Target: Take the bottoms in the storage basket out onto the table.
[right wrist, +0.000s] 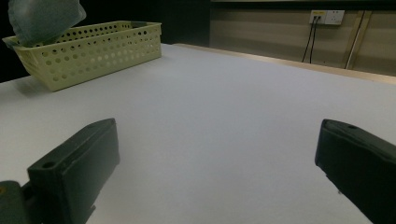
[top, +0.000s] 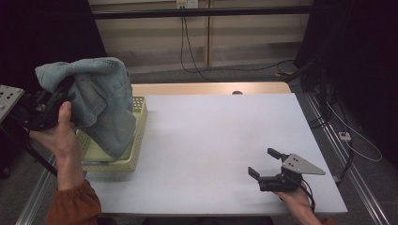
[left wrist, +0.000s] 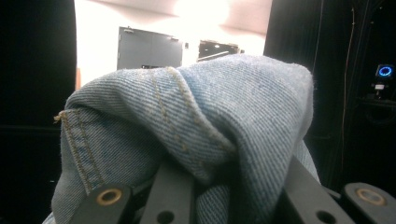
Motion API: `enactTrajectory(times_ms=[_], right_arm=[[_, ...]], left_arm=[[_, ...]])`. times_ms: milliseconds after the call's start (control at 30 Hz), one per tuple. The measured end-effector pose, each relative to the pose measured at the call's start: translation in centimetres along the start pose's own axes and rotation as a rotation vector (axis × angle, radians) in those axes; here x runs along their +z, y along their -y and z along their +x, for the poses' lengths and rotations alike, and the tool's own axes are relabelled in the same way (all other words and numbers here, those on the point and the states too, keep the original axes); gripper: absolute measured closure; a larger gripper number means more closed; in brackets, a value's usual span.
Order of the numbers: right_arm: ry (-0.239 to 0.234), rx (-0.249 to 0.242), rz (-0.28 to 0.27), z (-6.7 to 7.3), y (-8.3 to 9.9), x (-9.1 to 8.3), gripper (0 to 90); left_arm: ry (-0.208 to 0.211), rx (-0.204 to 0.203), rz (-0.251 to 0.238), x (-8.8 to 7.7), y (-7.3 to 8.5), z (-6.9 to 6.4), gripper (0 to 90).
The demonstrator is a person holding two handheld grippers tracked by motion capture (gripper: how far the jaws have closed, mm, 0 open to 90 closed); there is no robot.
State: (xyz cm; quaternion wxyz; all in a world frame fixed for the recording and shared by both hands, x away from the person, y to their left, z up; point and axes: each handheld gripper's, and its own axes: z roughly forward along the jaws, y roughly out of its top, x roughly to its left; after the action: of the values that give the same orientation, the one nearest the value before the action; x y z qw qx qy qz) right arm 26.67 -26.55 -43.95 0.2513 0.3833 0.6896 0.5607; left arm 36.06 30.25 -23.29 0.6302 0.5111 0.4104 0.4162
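Forearms enter the high view from the bottom edge, one at lower left in a rust-orange sleeve [top: 75, 204], the other at lower right. At lower right the right gripper [top: 265, 165] rests low over the white table [top: 216, 140], its jaws spread wide with nothing between them; the right gripper view confirms this, the two black jaws standing far apart at the lower corners of the frame with bare table surface between. At left of the high view the left hand [top: 58, 133] raises the left gripper [top: 63, 91] above table level, beside the table's left edge. Its jaws are closed on a fold of a light-blue denim garment [top: 101, 101], which drapes over the gripper and hangs down at the right, its lower end reaching into a pale-yellow perforated basket [top: 136, 140]. In the left gripper view the denim garment [left wrist: 196, 135] bulges up between the two black jaws, showing faded blue twill, tan double stitching along a seam, and a hemmed edge at left. The basket stands at the table's left edge; in the right gripper view it [right wrist: 93, 51] appears at upper left, with the bluish cloth [right wrist: 44, 18] above its near corner. Beyond the table's far edge, black cables hang down a pale wall panel [top: 234, 42].
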Motion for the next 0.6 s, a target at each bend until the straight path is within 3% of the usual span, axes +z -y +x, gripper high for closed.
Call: enactTrajectory(times_ms=[600], right_arm=[[-0.004,0.000,-0.002,0.0,0.0,0.0,0.0]], left_arm=[[0.067,0.004,-0.028,0.9,-1.1,-2.7,80.5]])
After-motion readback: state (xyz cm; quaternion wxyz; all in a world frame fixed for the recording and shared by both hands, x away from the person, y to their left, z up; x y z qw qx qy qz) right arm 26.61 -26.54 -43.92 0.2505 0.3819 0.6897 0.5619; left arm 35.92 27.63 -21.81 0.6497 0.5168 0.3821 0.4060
